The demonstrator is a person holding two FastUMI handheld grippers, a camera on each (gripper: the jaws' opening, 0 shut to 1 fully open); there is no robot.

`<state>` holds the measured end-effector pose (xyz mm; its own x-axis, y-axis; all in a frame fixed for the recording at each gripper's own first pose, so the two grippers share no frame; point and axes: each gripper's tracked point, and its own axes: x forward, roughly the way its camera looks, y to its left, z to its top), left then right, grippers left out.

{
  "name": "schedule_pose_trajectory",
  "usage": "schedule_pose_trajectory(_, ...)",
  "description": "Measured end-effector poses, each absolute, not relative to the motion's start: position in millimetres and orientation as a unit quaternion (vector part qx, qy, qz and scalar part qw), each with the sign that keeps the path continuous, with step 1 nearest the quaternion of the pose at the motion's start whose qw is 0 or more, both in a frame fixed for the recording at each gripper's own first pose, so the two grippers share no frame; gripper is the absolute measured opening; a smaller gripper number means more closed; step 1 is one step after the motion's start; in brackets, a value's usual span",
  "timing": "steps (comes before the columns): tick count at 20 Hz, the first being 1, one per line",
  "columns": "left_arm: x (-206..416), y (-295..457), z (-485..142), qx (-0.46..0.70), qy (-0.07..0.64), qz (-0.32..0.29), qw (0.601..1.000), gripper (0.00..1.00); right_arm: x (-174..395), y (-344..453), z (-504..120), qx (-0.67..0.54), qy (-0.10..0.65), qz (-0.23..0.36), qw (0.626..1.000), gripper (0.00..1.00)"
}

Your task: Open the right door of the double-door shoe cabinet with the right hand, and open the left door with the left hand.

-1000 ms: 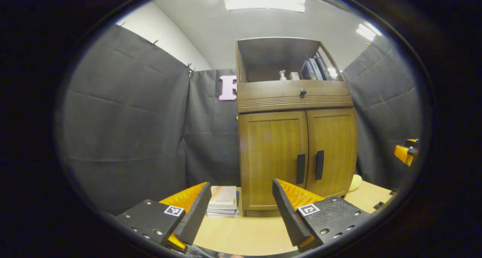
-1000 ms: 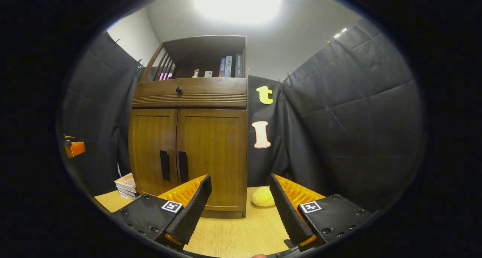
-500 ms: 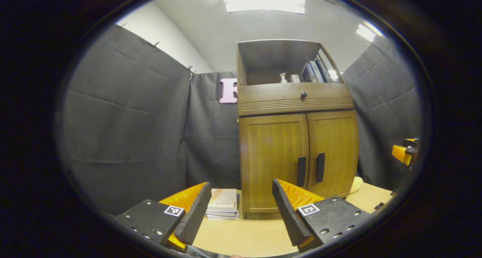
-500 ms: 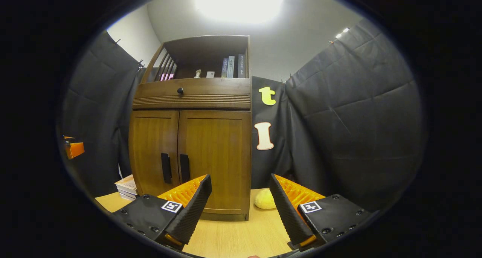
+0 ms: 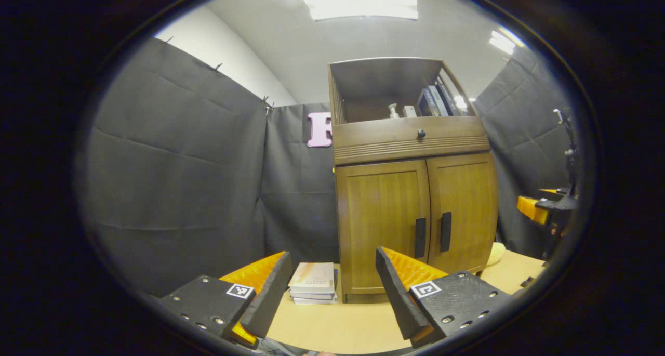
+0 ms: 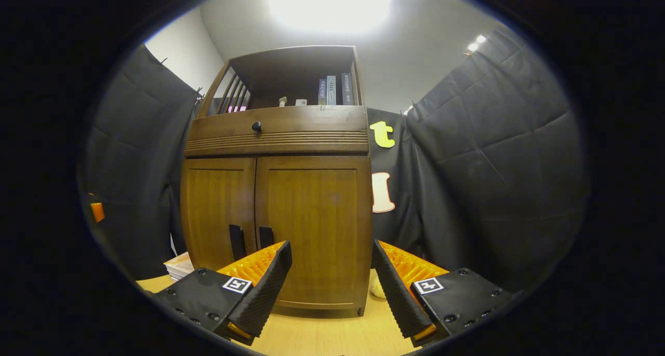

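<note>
The cabinet (image 6: 275, 210) stands on the table (image 6: 322, 335), both doors shut. Their dark handles (image 6: 252, 239) sit side by side at the centre seam: rigid, narrow, the place to grip; hinged wood should swing stiffly. Right gripper (image 6: 332, 278) and left gripper (image 5: 332, 283) hang before the cabinet, fingers apart, holding nothing.

I am in a staged recording booth: black cloth walls (image 5: 176, 153) pinned up under office ceiling lights (image 5: 360, 4), with a wooden cabinet (image 6: 278, 189) and stacked books (image 5: 313, 283) set on a light tabletop (image 5: 332, 325).
</note>
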<state>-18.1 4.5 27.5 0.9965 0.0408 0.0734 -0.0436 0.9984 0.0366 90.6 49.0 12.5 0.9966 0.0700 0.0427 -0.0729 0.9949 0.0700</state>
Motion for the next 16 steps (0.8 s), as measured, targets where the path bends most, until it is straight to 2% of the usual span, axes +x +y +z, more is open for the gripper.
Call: schedule_pose_trajectory(16,-75.8,70.3,24.5,0.039,-0.026,0.110,0.993,0.93,173.5,132.2,-8.6,0.044,-0.007,0.082,0.996,0.98)
